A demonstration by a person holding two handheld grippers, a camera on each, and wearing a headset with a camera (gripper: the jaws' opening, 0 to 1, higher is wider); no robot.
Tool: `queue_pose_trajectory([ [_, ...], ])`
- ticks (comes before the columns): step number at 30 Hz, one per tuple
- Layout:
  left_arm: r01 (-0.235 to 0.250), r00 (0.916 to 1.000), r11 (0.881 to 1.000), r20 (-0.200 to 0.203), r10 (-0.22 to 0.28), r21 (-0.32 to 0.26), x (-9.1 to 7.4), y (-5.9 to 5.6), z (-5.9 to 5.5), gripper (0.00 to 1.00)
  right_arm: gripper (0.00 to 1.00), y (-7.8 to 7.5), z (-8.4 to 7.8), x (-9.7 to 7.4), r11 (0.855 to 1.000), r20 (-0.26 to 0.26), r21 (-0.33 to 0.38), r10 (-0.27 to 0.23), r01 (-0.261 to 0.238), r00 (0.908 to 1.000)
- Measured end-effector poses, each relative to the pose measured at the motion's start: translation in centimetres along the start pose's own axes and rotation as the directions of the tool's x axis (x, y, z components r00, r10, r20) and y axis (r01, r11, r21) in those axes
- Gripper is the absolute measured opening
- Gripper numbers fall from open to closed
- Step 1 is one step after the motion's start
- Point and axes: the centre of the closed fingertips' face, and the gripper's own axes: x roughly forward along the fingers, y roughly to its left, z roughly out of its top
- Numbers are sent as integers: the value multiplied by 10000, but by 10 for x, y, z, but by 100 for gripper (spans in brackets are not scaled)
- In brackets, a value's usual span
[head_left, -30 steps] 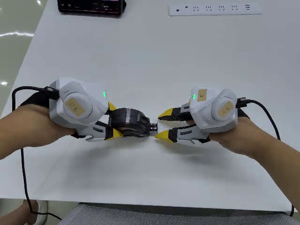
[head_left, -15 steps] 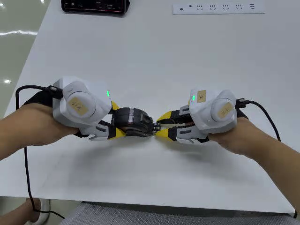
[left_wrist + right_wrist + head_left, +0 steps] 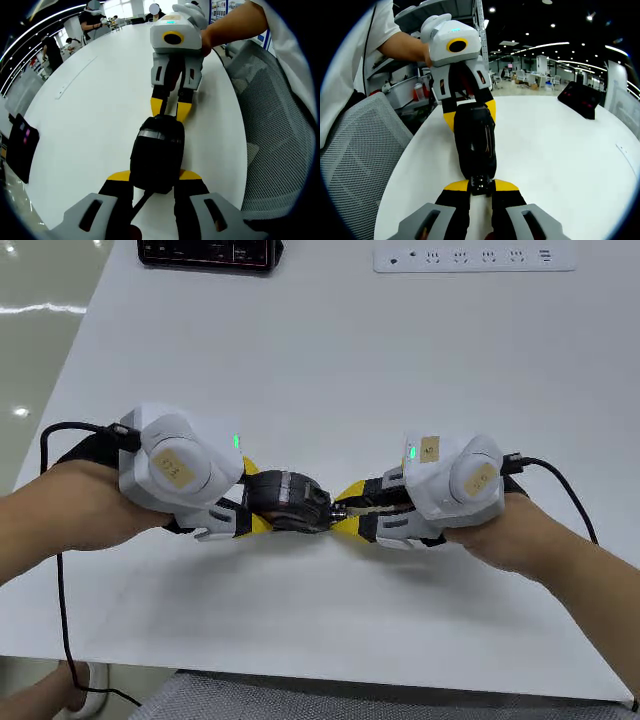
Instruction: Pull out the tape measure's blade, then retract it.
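- Head view: the tape (image 3: 288,502) lies on the white table (image 3: 320,370), near its front edge and between the two hands.
  - The left gripper (image 3: 252,498) has its jaws narrowed onto the tape's back half, one yellow tip above it and one below.
  - The right gripper (image 3: 347,510) comes in from the opposite side, its tips pinched nearly together on the hook (image 3: 335,510) at the tape's mouth.
  - A power strip (image 3: 475,257) and a black box (image 3: 210,252) lie well apart at the far edge.
- Left gripper view: the left gripper (image 3: 155,176) clamps the tape (image 3: 157,155) by its flanks, with the case running forward along the jaws.
  - Beyond the case the right gripper (image 3: 170,109) points straight back at it, tips close together at the nose.
- Right gripper view: the right gripper (image 3: 481,186) holds the hook (image 3: 481,184) between its yellow tips, jaws narrow.
  - The tape (image 3: 476,140) reaches away from the hook to the left gripper (image 3: 470,115), which holds its far end.
  - The hook sits tight against the case, and no blade shows.
- Step, as I judge it: both grips are set, and the pull-out has not begun.
- Next move: hold the case firm with the left and draw the right straight away along the tape's line.
  - The pinch on the small hook must hold so it does not slip.
  - A sideways pull would likely twist the case in the left jaws.
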Motion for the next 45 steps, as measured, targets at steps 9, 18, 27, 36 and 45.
queue_pose_trajectory([
  [9, -11, 10000, 10000, -9, 11, 37, 0, 0, 1, 25, 12, 0, 0, 0, 9998, 103, -125, 151, -150, 9998],
  [18, 23, 10000, 9999, -40, -23, 111, -1, 0, 0, 25, 11, 1, -1, -1, 9996, 76, -247, 161, -159, 9998],
  [27, 64, 10000, 9999, -64, -63, 156, 0, -1, 1, 25, 11, 1, -2, -2, 9995, 4, -282, 163, -162, 9999],
  [36, 78, 10000, 9999, -42, -77, 153, 0, -1, 1, 25, 11, 2, -5, -6, 9994, -110, -304, 156, -160, 9998],
  [45, 60, 10000, 9999, 0, -60, 141, 1, -2, 1, 25, 11, 1, -11, -18, 9995, -348, -300, 92, -103, 9994],
])
